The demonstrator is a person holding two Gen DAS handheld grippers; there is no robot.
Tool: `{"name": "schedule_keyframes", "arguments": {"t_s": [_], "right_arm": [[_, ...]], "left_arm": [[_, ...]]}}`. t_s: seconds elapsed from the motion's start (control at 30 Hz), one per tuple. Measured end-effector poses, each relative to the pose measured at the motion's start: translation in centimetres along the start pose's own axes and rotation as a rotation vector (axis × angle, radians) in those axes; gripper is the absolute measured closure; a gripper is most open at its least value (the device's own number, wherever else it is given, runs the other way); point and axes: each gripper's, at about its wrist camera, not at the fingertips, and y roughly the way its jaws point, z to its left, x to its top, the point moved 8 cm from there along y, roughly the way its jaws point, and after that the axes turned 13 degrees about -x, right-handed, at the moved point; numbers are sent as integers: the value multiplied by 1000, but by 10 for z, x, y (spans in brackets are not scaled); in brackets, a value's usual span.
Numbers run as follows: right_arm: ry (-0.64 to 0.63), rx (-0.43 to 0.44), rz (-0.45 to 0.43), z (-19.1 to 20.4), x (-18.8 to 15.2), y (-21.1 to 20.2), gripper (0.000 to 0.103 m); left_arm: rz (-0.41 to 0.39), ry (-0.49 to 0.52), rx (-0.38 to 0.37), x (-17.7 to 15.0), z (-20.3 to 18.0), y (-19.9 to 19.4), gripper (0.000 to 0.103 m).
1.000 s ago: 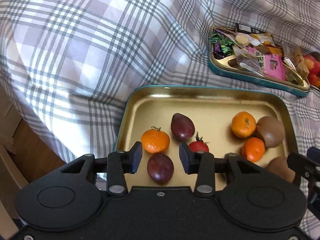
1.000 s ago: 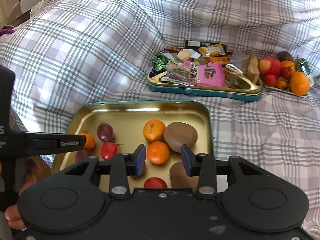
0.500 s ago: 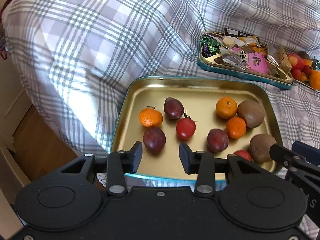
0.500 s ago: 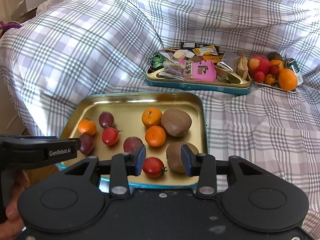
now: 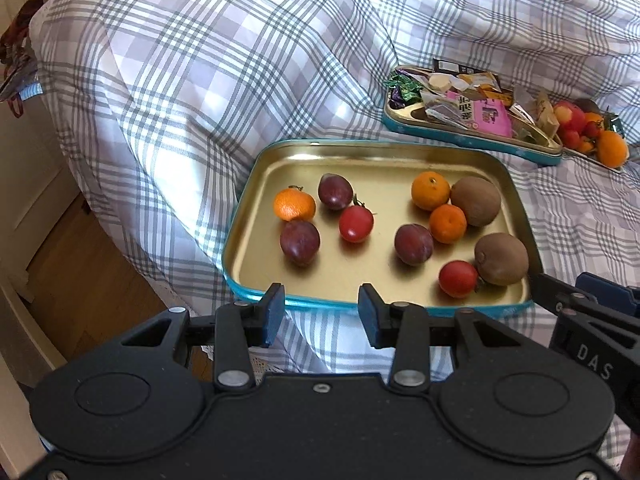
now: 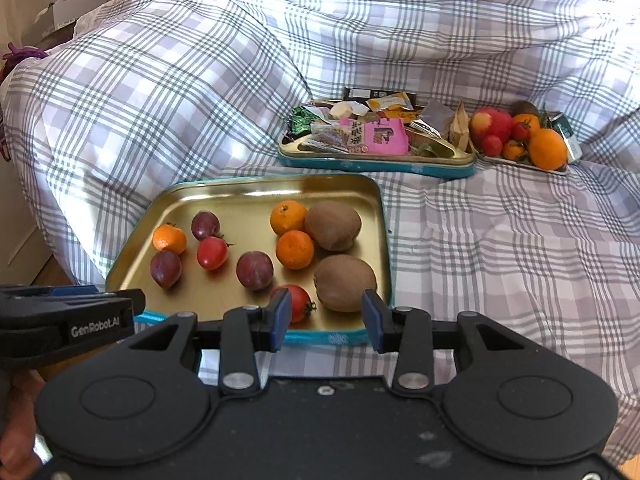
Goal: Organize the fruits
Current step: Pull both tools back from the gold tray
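Note:
A gold tray (image 5: 320, 144) (image 6: 256, 182) with a teal rim lies on the checked duvet. It holds three mandarins (image 5: 295, 205), three dark plums (image 5: 299, 241), two tomatoes (image 5: 356, 224) and two kiwis (image 5: 501, 258). My left gripper (image 5: 321, 314) hovers open and empty just before the tray's near rim. My right gripper (image 6: 326, 320) is also open with nothing between its fingers, over the near rim by a tomato (image 6: 297, 302) and a kiwi (image 6: 345, 282). Part of the right tool shows at the right edge of the left wrist view.
A second teal tin (image 6: 376, 160) full of snack packets sits farther back on the bed. Beside it is a small plate of fruit (image 6: 520, 136). The bed's edge and wooden floor (image 5: 72, 272) lie to the left. A hand (image 6: 16, 420) holds the left tool.
Both grippers have drawn back from the tray, which now shows whole and farther off. The fruits have stayed in place and both jaws kept the same gap.

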Motion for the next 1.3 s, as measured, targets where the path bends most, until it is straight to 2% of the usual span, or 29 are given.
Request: {"name": "schedule_keyframes", "arguments": {"t_s": [0.43, 1.3], "right_arm": [[24, -18, -9, -16, -21, -14, 61], [35, -43, -75, -32, -28, -44, 61]], "left_arm": [[-28, 6, -10, -16, -15, -14, 54], [-88, 25, -17, -31, -30, -42, 54]]}}
